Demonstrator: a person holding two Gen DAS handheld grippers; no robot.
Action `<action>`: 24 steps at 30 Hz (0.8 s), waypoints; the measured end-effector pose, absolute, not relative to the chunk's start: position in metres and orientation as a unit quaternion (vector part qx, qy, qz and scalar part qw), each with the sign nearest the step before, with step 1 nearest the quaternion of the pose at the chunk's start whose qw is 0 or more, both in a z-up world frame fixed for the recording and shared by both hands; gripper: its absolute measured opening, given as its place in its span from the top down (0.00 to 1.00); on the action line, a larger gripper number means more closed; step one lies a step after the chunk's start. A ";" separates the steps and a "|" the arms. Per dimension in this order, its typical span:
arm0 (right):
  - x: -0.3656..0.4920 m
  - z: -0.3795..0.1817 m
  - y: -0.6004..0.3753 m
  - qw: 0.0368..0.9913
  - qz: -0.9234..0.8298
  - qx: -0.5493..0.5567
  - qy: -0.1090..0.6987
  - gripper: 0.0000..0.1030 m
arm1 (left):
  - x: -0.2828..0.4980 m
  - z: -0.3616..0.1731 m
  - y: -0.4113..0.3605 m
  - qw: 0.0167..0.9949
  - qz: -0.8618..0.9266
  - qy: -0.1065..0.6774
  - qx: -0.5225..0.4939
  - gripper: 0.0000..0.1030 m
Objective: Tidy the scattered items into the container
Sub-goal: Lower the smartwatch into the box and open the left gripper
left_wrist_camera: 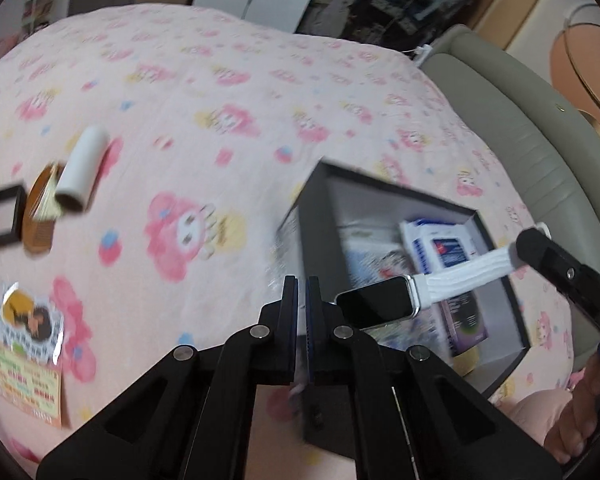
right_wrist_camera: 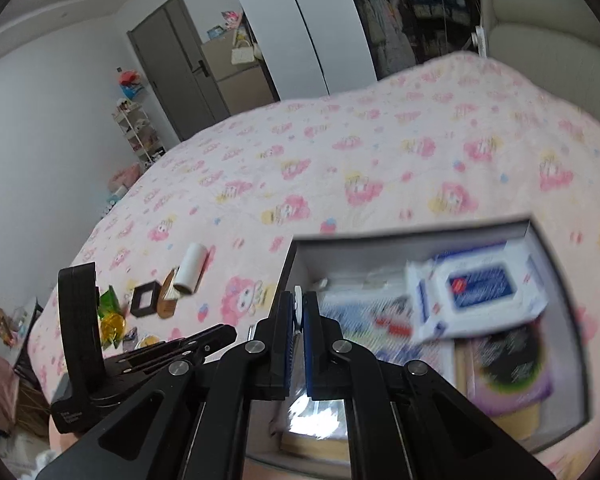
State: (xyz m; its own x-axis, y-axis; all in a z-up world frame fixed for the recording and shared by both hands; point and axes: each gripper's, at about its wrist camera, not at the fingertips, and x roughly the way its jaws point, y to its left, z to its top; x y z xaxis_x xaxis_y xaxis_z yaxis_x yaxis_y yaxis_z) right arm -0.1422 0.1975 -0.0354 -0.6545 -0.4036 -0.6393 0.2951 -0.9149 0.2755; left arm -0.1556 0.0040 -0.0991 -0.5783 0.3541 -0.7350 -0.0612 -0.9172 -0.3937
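While my right gripper (left_wrist_camera: 518,248) pinches the watch (left_wrist_camera: 374,302) by its strap over the box (left_wrist_camera: 312,216) on the bed (left_wrist_camera: 220,100), left gripper (left_wrist_camera: 302,300) shut empty, it could swing and fall outside.

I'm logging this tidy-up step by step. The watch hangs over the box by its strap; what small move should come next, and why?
Probably lower the right gripper a little and open it. It is shut on the white strap, and the watch hangs above the open box, so release should drop it inside.
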 end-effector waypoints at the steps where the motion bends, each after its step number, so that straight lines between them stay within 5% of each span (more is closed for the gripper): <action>1: -0.145 -0.030 0.201 0.192 -0.910 0.363 -0.062 0.97 | -0.160 -0.095 0.010 0.126 0.872 -0.163 -0.443 0.99; 15: -0.221 -0.097 0.278 0.068 -0.886 0.458 0.004 0.97 | -0.205 -0.116 0.110 0.157 0.822 -0.094 -0.539 0.98; 17: -0.225 -0.103 0.283 0.049 -0.877 0.479 -0.002 0.93 | -0.209 -0.121 0.123 0.148 0.812 -0.067 -0.560 0.98; 21: -0.216 -0.090 0.297 0.003 -0.882 0.471 0.002 0.64 | -0.211 -0.136 0.144 0.152 0.790 -0.036 -0.593 0.96; 24: -0.208 -0.077 0.310 -0.010 -0.891 0.455 -0.011 0.57 | -0.213 -0.148 0.156 0.155 0.773 -0.031 -0.614 0.93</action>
